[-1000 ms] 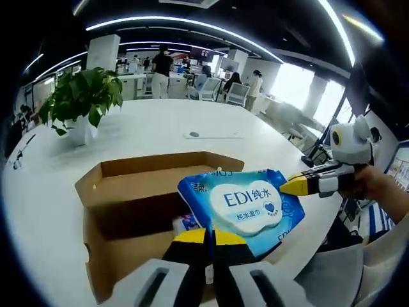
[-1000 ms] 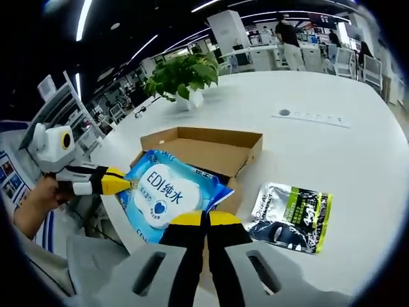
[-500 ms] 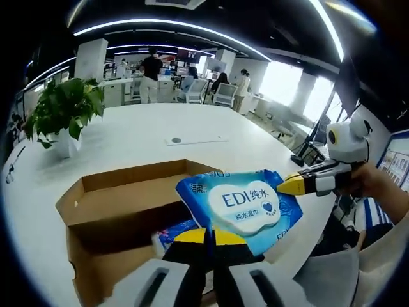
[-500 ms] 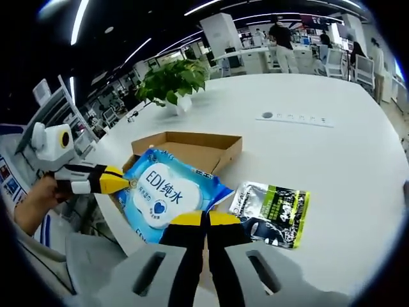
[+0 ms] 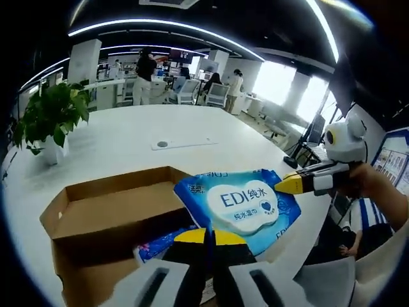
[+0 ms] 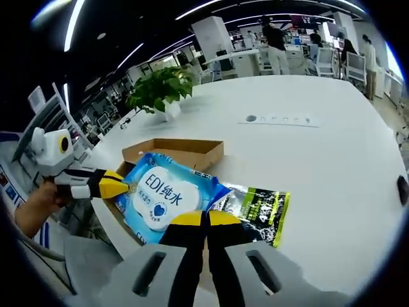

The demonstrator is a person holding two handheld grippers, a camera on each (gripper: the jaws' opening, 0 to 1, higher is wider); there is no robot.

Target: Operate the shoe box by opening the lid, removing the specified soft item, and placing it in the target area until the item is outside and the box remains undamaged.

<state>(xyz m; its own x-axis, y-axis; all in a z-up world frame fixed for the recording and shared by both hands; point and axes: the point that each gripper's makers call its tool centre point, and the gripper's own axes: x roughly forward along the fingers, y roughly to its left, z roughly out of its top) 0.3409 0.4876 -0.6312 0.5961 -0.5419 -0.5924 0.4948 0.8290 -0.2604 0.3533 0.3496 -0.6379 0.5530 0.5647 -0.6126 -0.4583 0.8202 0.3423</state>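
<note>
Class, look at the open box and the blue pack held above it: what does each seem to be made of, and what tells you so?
Box: plain brown cardboard, matte, with raw cut edges and folded walls. Blue pack: probably soft plastic film, glossy, printed, with a crimped end seam; both the left gripper and the right gripper pinch it.

Wipes pack [image 6: 165, 194] carried off shoe box [image 6: 181, 151], toward black-green pouch [image 6: 259, 209]; now overlapping pouch's edge

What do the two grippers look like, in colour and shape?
Each gripper has black jaws with yellow tips and pale grey bodies: the left gripper and the right gripper. From the side, the right gripper tapers to a yellow point. A light grey garment shows beside the hands.
</note>
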